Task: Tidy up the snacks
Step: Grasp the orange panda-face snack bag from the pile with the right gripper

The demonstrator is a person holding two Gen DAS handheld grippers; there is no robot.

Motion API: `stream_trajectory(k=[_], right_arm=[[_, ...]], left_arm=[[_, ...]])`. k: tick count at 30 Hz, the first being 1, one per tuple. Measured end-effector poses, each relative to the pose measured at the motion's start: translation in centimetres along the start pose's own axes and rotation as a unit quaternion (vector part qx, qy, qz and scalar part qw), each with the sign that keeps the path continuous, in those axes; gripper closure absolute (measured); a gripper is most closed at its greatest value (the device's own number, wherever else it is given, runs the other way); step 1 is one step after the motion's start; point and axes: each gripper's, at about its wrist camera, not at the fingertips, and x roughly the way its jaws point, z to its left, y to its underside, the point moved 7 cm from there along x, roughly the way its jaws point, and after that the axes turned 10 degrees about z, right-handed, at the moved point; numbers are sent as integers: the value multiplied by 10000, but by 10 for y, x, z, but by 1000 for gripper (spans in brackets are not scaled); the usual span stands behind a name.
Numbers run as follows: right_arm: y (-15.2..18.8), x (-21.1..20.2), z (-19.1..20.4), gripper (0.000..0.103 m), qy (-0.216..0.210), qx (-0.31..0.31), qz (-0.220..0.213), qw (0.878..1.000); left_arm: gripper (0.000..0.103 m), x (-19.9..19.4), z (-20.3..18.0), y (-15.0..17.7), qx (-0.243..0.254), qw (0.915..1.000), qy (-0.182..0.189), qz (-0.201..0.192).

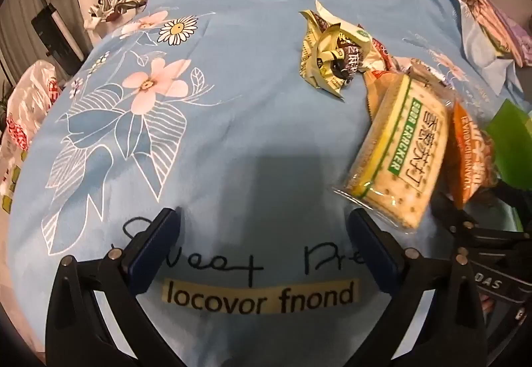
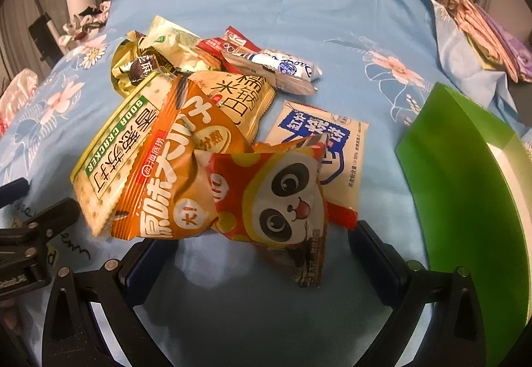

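Starting phase, by my read: nothing picked yet. Snack pile (image 2: pixel 206 134) lies jumbled on blue floral sheet (image 1: pixel 232 34), green box (image 2: pixel 465 200) just to its R. R gripper (image 2: pixel 262 254) spread wide, empty; panda packet (image 2: pixel 282 197) sits just ahead, between its fingers' line. L gripper (image 1: pixel 262 234) also spread, empty, over bare sheet; soda cracker pack (image 1: pixel 395 154) off to its R. Next: likely close on panda packet w/ R, move to box.

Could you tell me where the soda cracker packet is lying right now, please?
The soda cracker packet lies on the blue bedsheet at the left edge of the snack pile in the right wrist view, partly under the orange packet.
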Motion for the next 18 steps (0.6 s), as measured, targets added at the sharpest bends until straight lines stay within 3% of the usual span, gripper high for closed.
stream_trajectory(k=[6,9,12,16,18], right_arm=[[0,-3,-1,0,-61,316,355,9989],[2,-10,2,1,-363,397,508,9973],[1,-24,7,1,-880,385,370,9947],[-1,-39,4,1,-957,509,96,9941],[-3,-44,5,1,-1078,610,55,9923]], left_arm=[[2,-21,-8,11,89,9998,116,-131],[2,-36,-11,9,108,9992,257,-271],[2,-45,-7,0,39,9980,511,-381],[6,-50,-2,-7,12,9973,536,-496],[7,-48,-3,-8,9,9980,522,-356]])
